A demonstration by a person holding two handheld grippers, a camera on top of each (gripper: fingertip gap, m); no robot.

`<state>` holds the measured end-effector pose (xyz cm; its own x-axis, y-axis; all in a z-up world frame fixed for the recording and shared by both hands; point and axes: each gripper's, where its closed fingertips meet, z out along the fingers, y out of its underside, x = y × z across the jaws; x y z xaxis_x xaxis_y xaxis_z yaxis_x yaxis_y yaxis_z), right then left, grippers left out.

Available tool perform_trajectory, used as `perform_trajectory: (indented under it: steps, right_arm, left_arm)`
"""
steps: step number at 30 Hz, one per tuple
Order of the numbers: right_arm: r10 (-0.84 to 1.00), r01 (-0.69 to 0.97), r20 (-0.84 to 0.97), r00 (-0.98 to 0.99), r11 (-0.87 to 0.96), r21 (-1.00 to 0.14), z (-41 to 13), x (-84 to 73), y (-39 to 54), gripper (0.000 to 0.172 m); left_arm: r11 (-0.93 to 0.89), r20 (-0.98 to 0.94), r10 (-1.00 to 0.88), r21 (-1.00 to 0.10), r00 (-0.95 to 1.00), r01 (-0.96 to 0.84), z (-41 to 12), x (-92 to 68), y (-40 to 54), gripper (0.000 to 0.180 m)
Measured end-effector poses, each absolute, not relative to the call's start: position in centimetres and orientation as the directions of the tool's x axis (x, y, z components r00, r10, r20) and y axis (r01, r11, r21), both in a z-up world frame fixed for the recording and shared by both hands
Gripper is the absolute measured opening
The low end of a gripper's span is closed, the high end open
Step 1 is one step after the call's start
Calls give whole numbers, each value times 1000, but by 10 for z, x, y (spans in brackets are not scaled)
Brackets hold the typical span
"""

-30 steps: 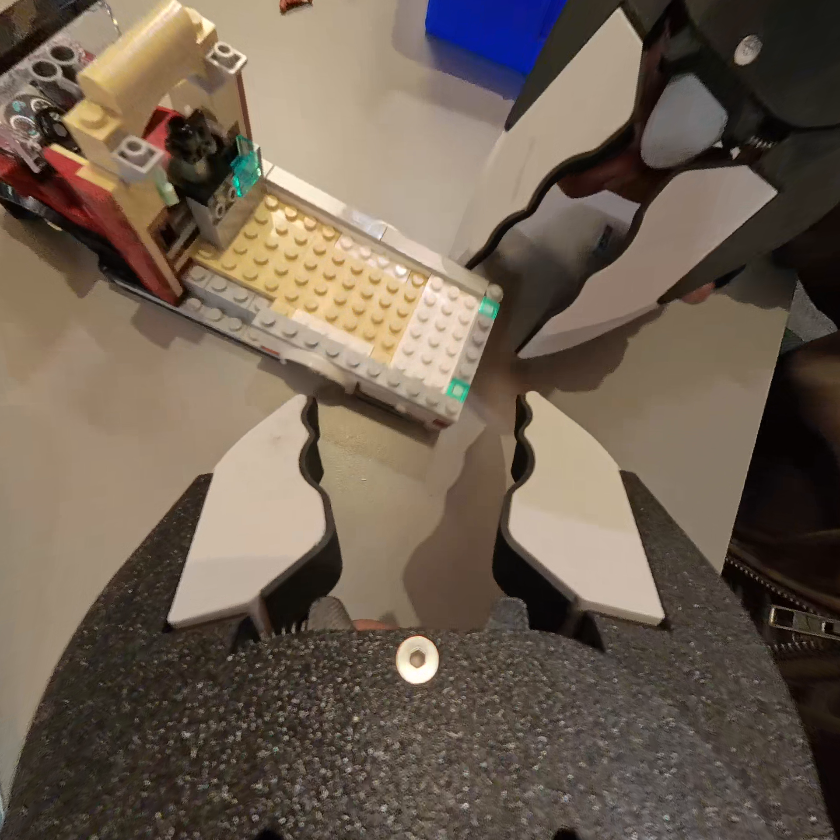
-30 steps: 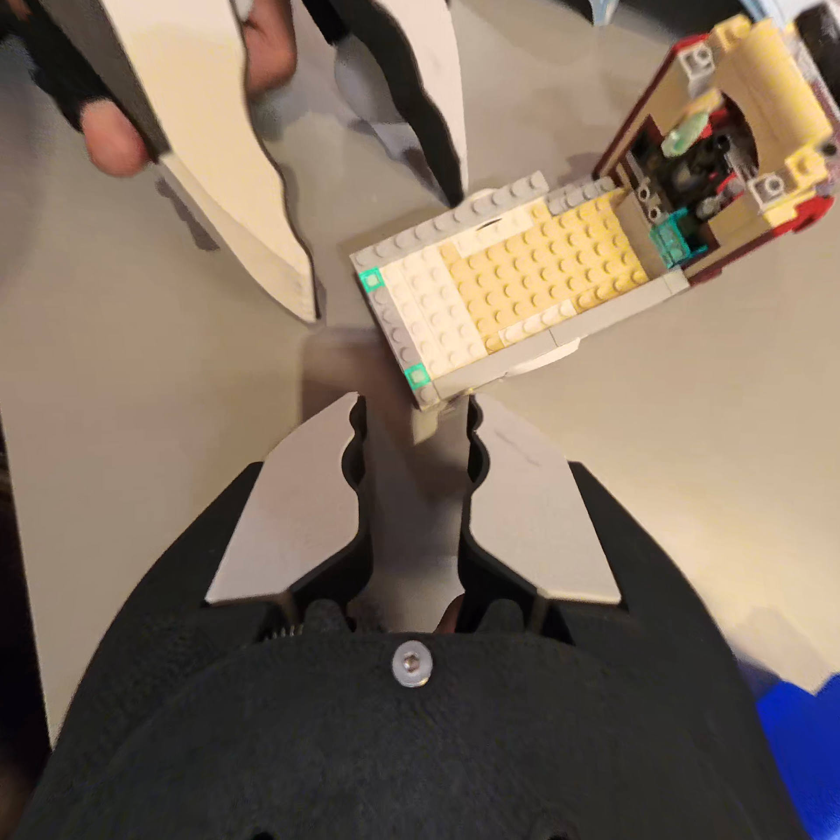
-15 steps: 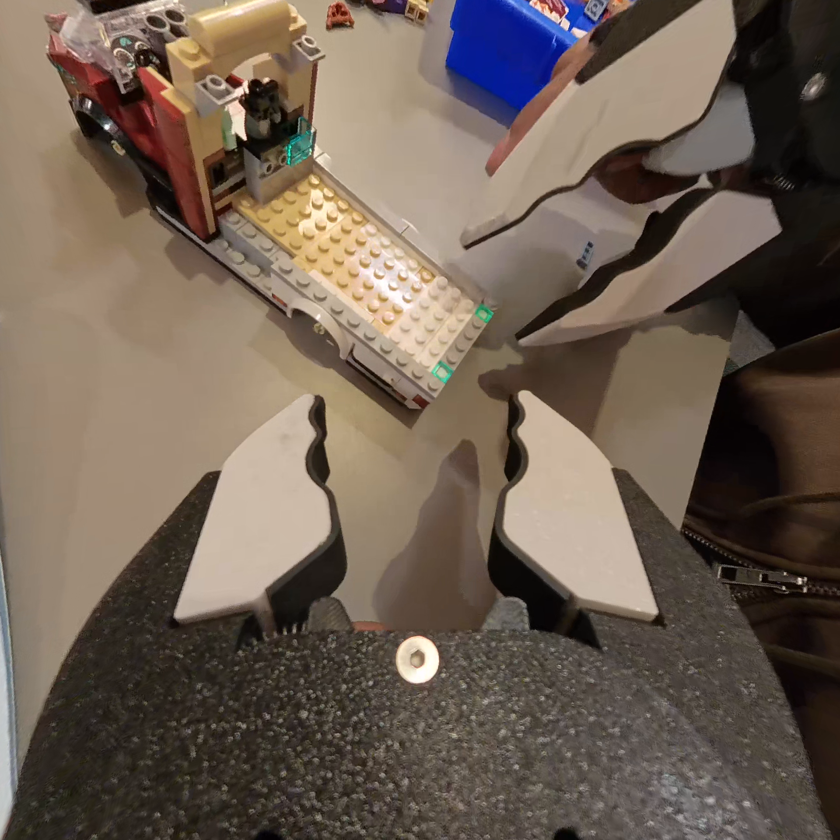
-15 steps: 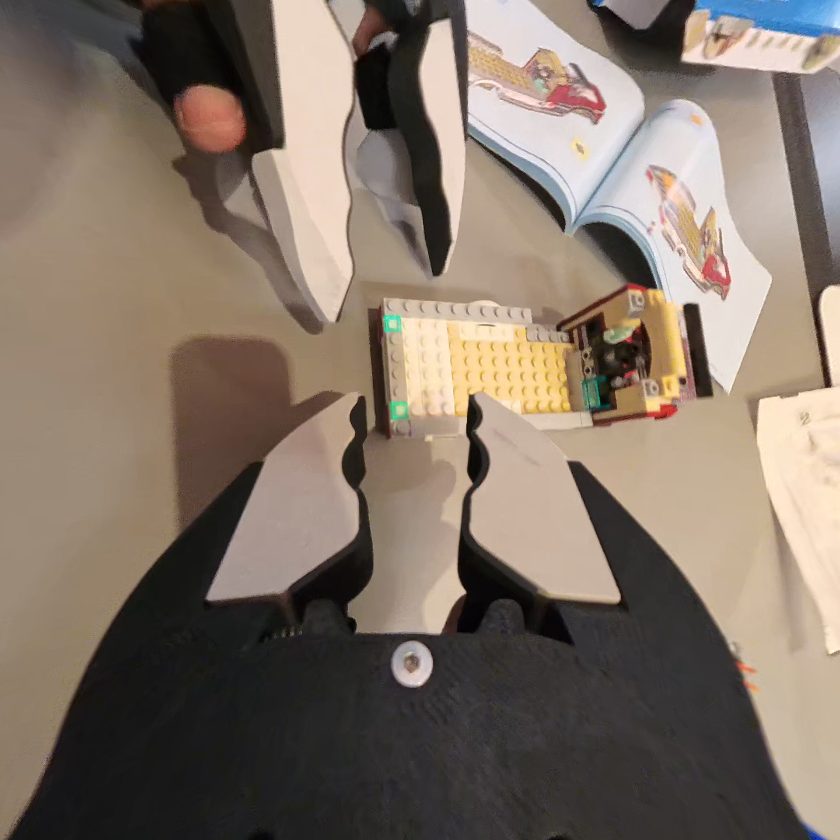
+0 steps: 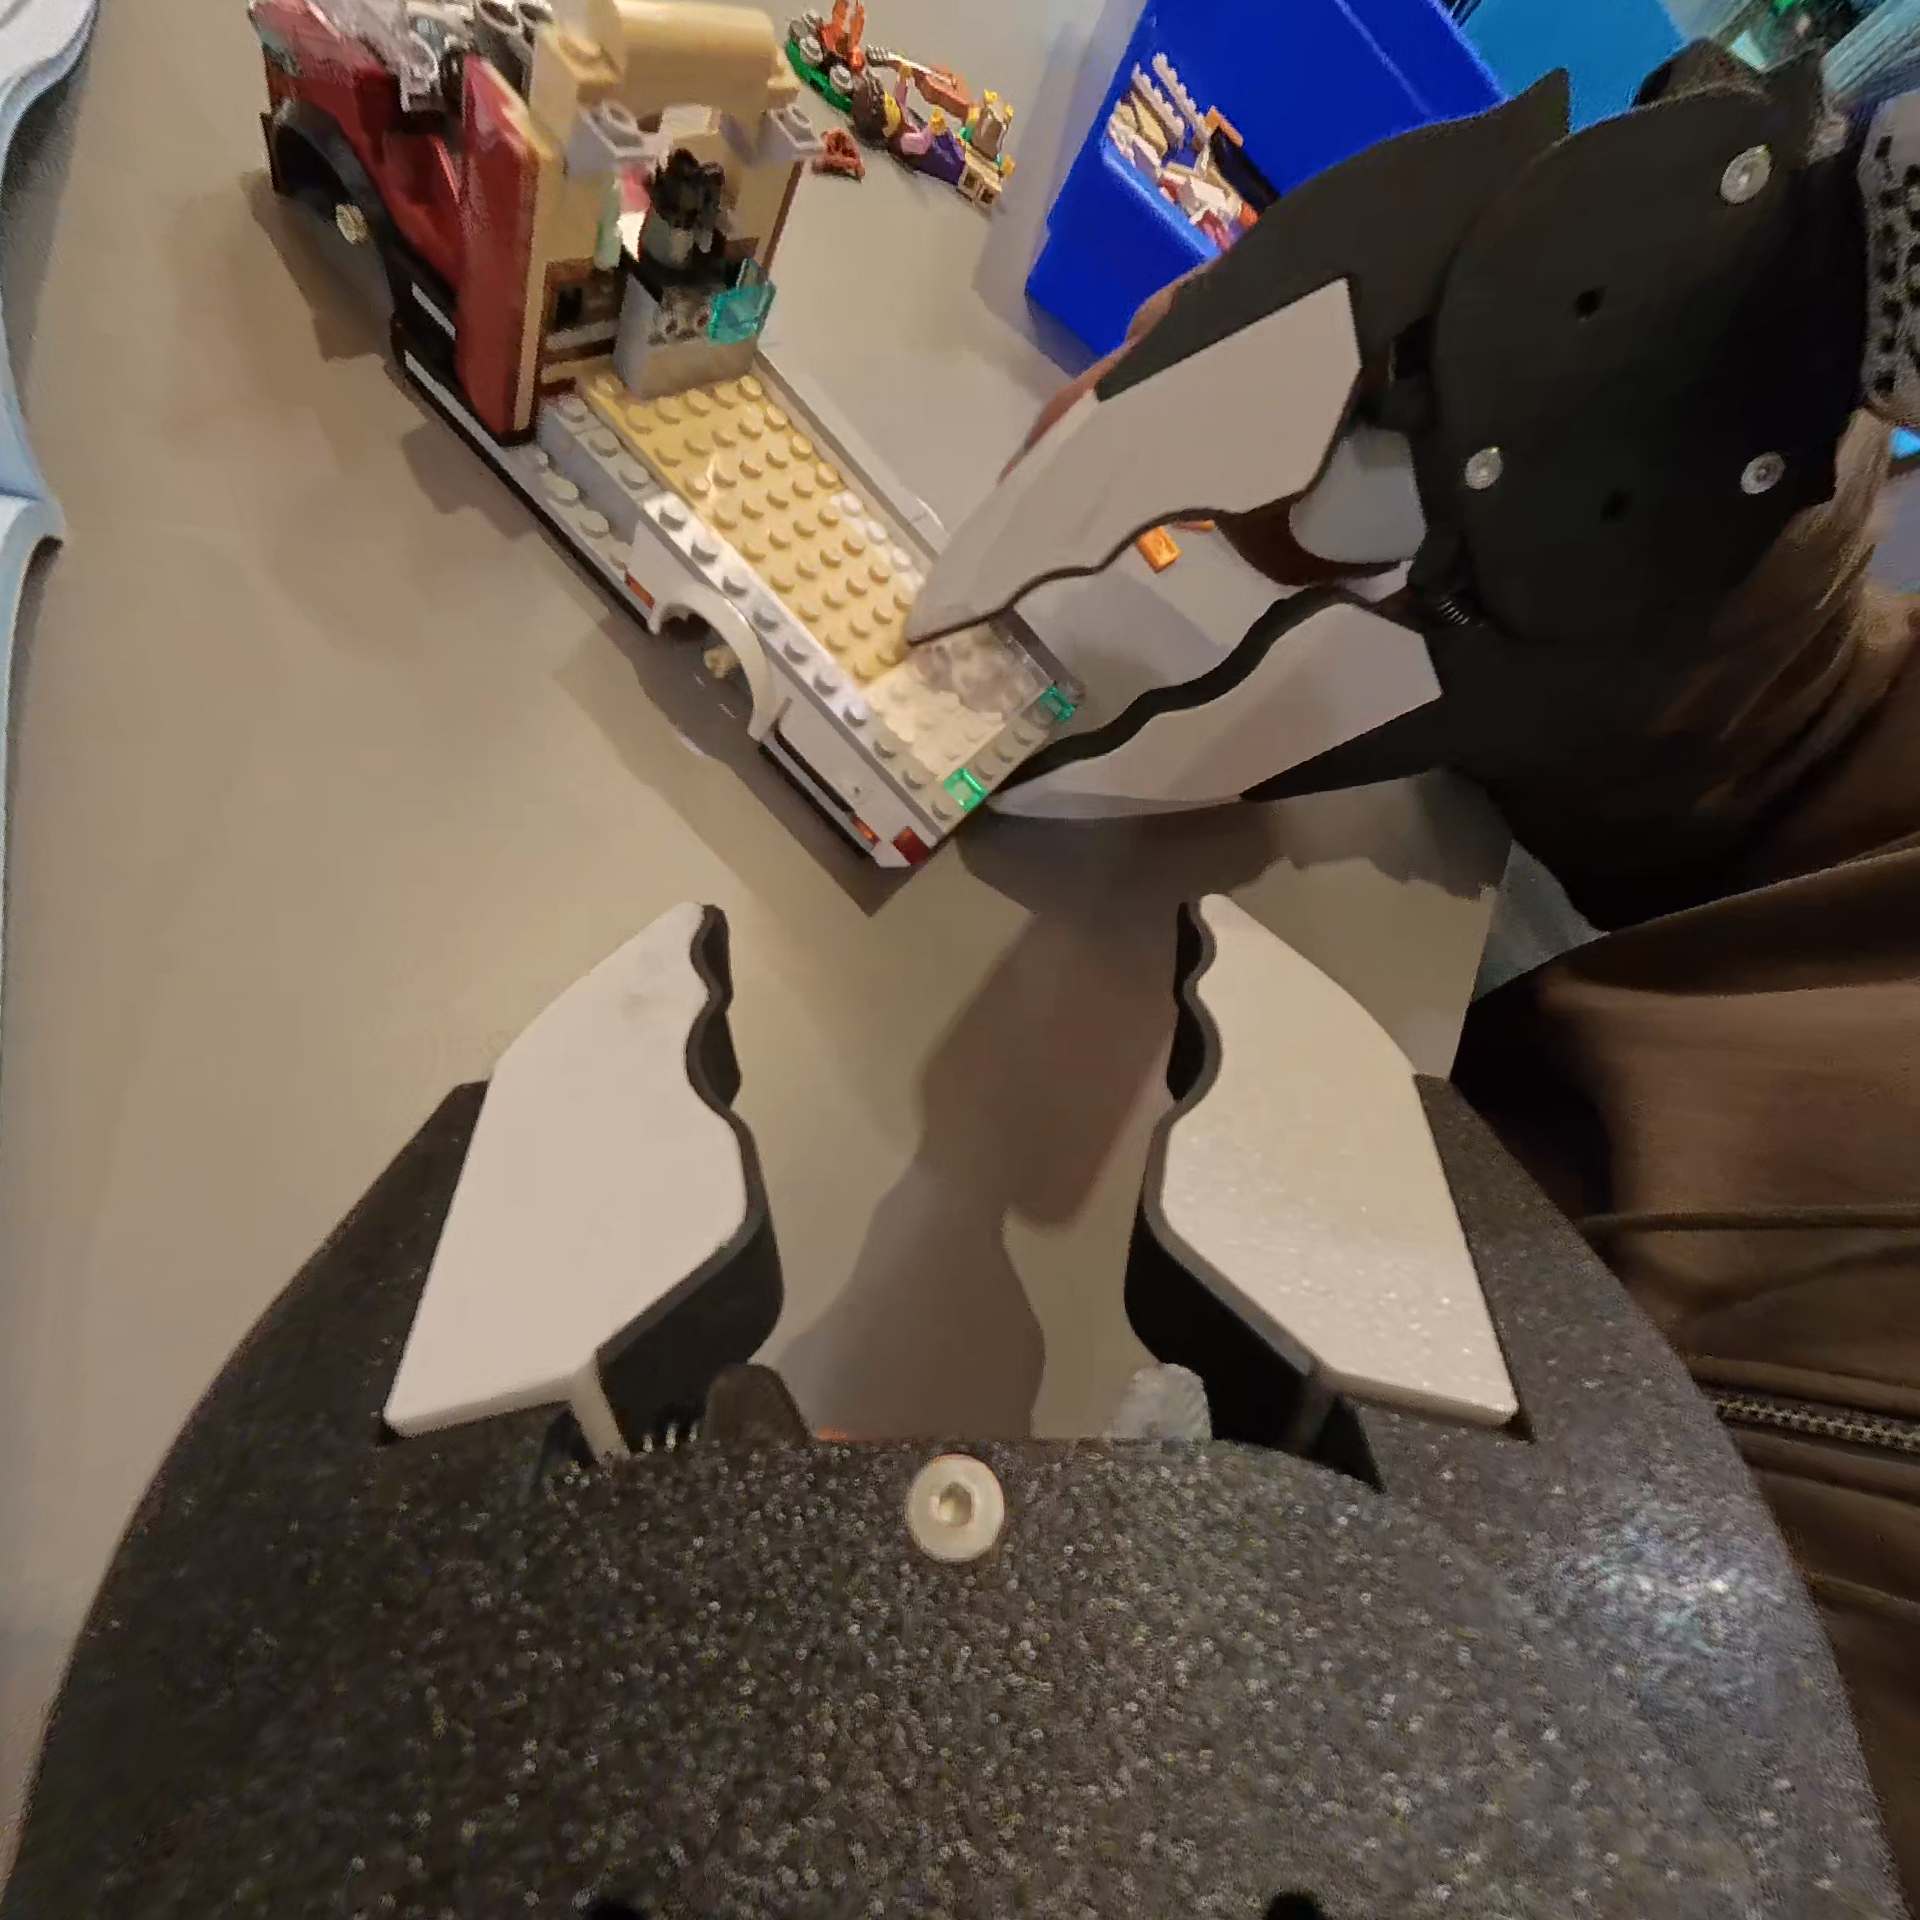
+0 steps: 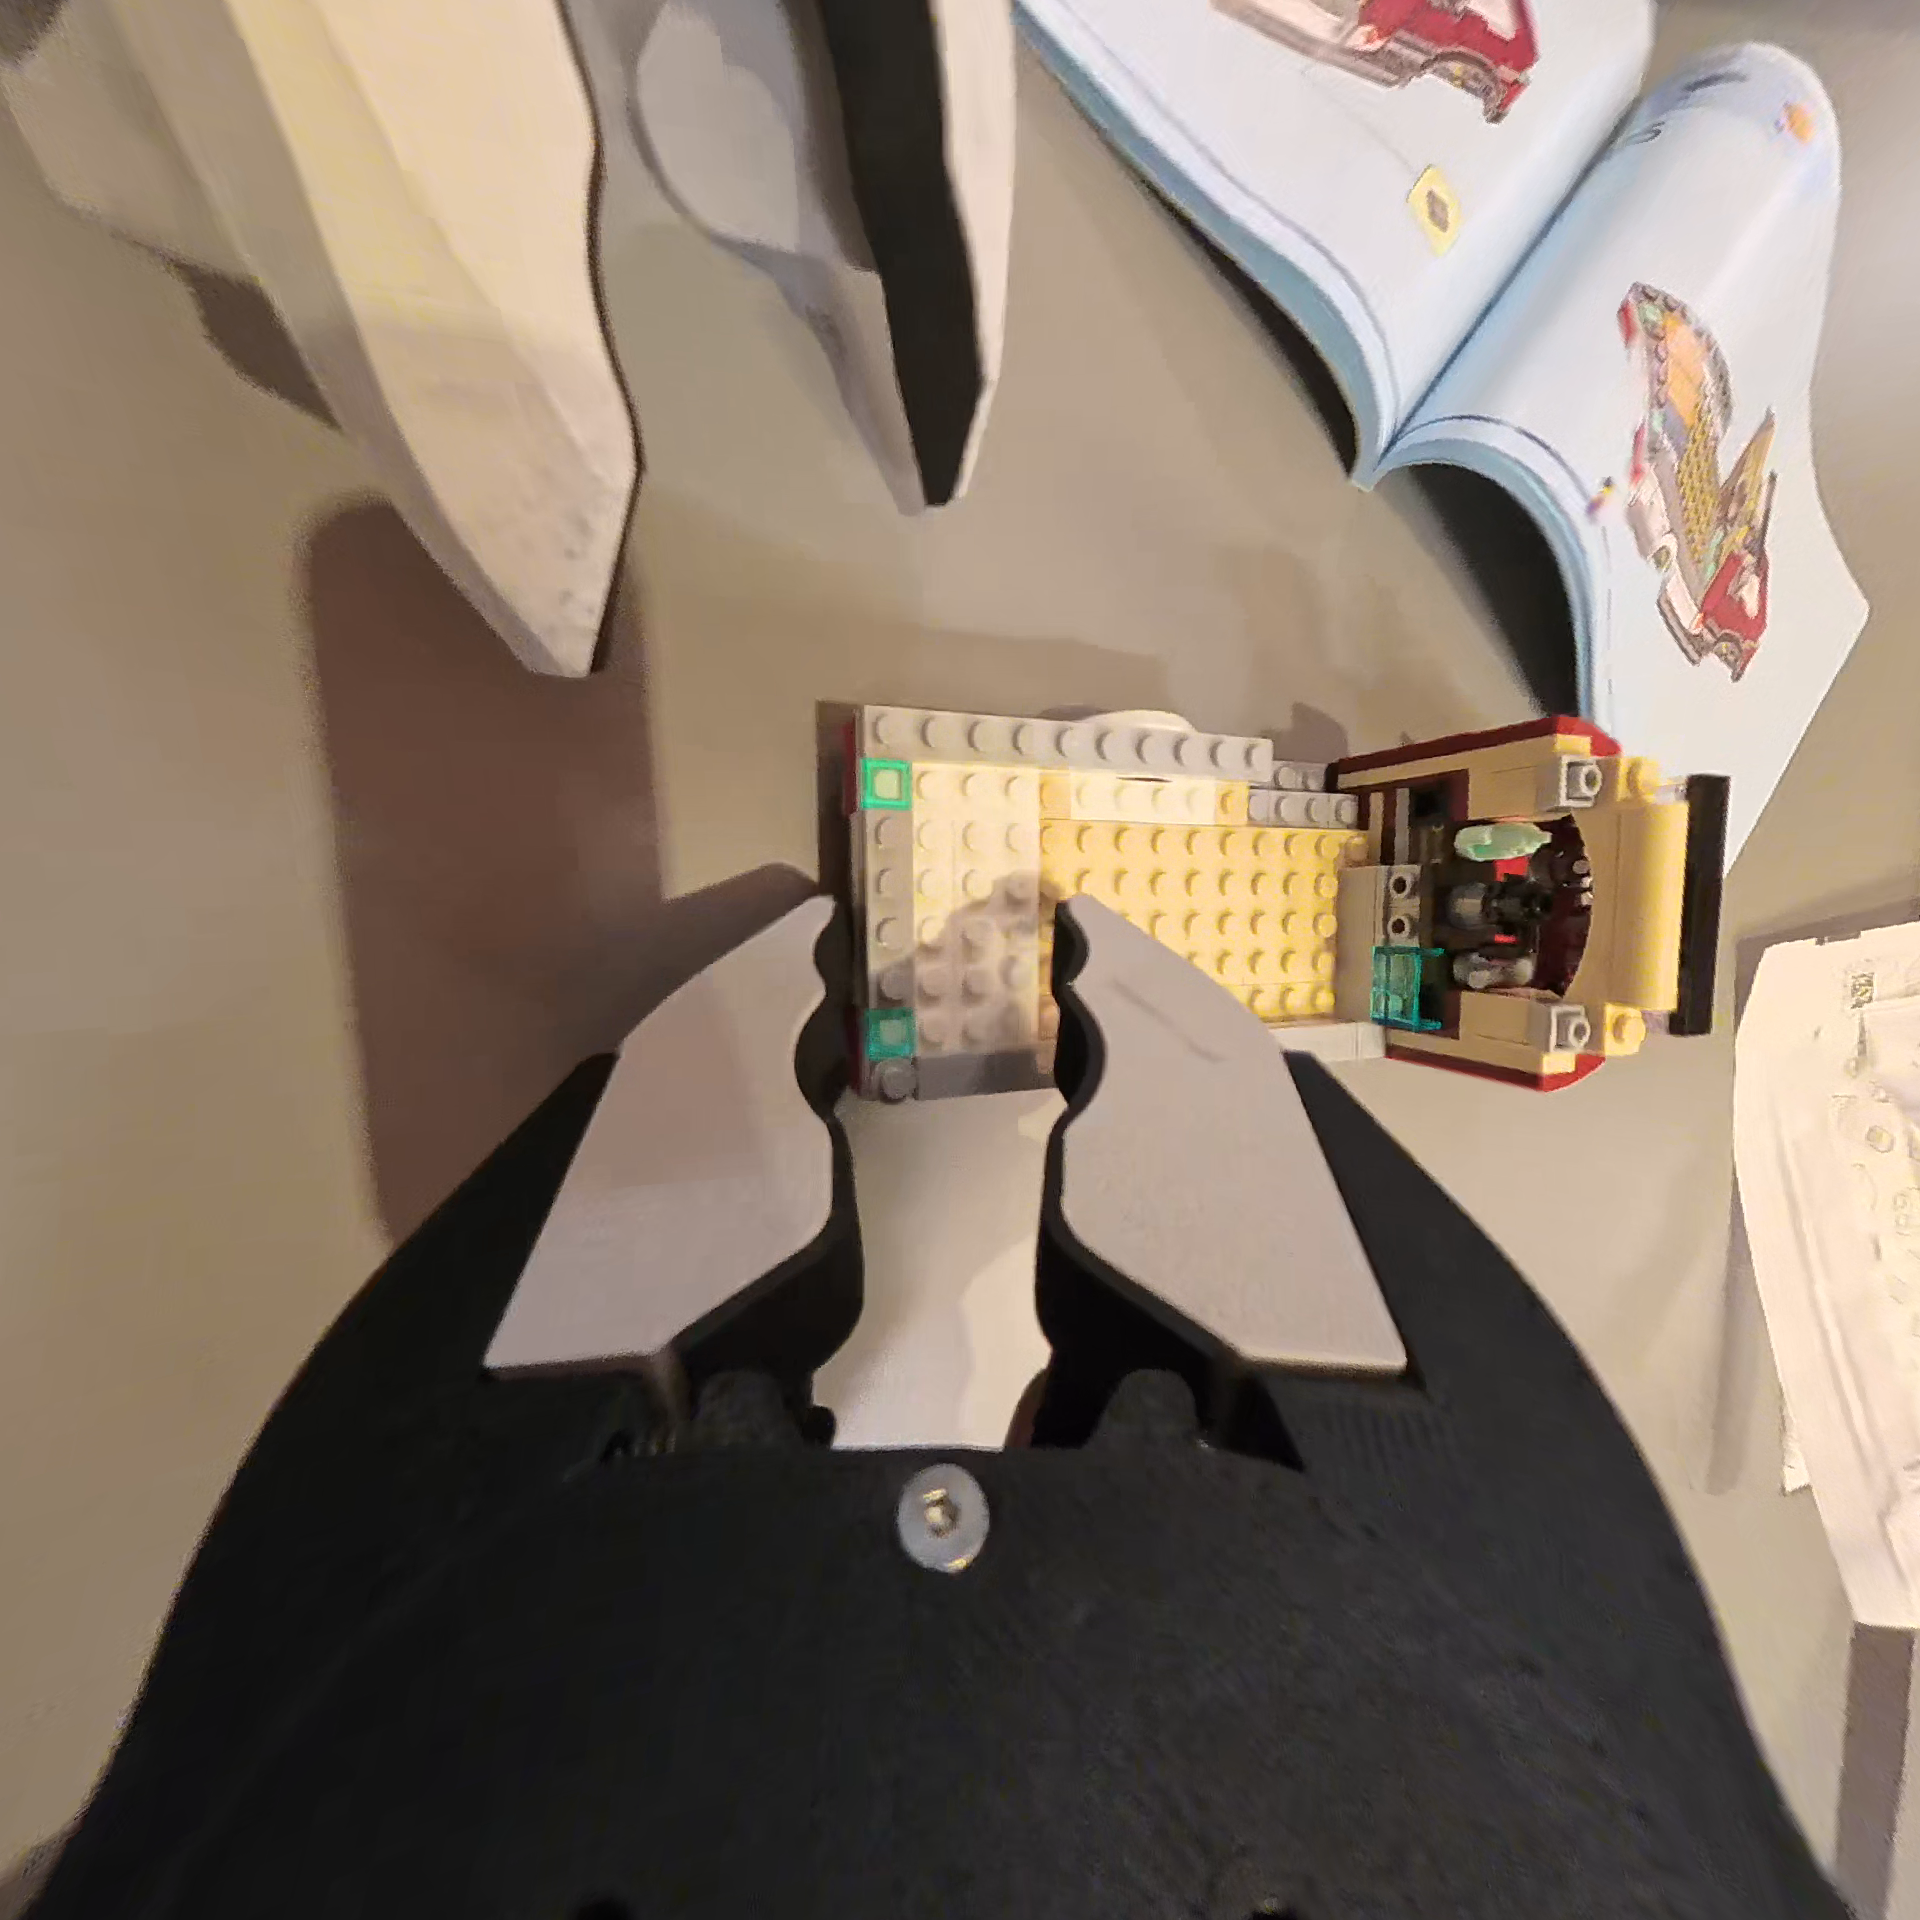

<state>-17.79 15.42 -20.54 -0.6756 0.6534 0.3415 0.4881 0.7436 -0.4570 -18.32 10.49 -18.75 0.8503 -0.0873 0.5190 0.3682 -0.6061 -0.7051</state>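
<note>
A brick-built truck [image 5: 748, 488] with a dark red cab, tan bed and white rear stands on the beige table. My right gripper [image 6: 945, 914] is down at the truck's rear end [image 6: 1174, 883]. One finger is outside the tail and the other on the bed. They are shut on a clear see-through brick piece [image 6: 966, 987] that rests on the white rear studs. The left wrist view shows that piece [image 5: 982, 665] between the right gripper's fingertips [image 5: 966, 717]. My left gripper [image 5: 945, 914] is open and empty above bare table, short of the truck's tail. It also shows in the right wrist view [image 6: 748, 582].
A blue bin [image 5: 1143, 208] of bricks and a heap of loose pieces [image 5: 914, 114] lie beyond the truck. An open instruction booklet [image 6: 1455, 260] and a white sheet [image 6: 1849, 1247] lie on the table. A person's brown jacket [image 5: 1714, 1143] is at the table's edge. Left tips to right tips: about 6 cm.
My right gripper came down onto the truck's rear with the clear piece and its fingers narrowed. My left gripper drew back from the truck and stayed open.
</note>
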Motion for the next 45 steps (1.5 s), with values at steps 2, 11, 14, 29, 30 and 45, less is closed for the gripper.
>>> perform_trajectory:
  steps: [2,11,14,29,30,45]
  right_arm:
    - [694,511,303,-653,699,-501,-199,-180,154,33]
    - [770,536,208,-603,584,-609,-179,-184,159,33]
    - [789,533,186,-586,548,-644,-173,-185,160,33]
    - [795,458,251,-552,540,-706,-172,-182,161,33]
    - [791,446,251,-558,541,-713,-171,-180,160,33]
    - [403,148,732,-549,909,-390,-187,-178,190,66]
  left_arm:
    - [-599,567,-75,-683,820,417,-186,-185,106,82]
    - [-576,780,-97,-550,618,605,-175,-181,131,76]
    - [-585,868,-129,-457,480,670,-168,-176,144,74]
    - [-562,965,-81,-250,248,789,-167,-188,163,37]
    - [-563,965,-80,-249,248,788,-167,-188,163,37]
    - [-640,982,-119,-191,149,745,-160,-193,149,37]
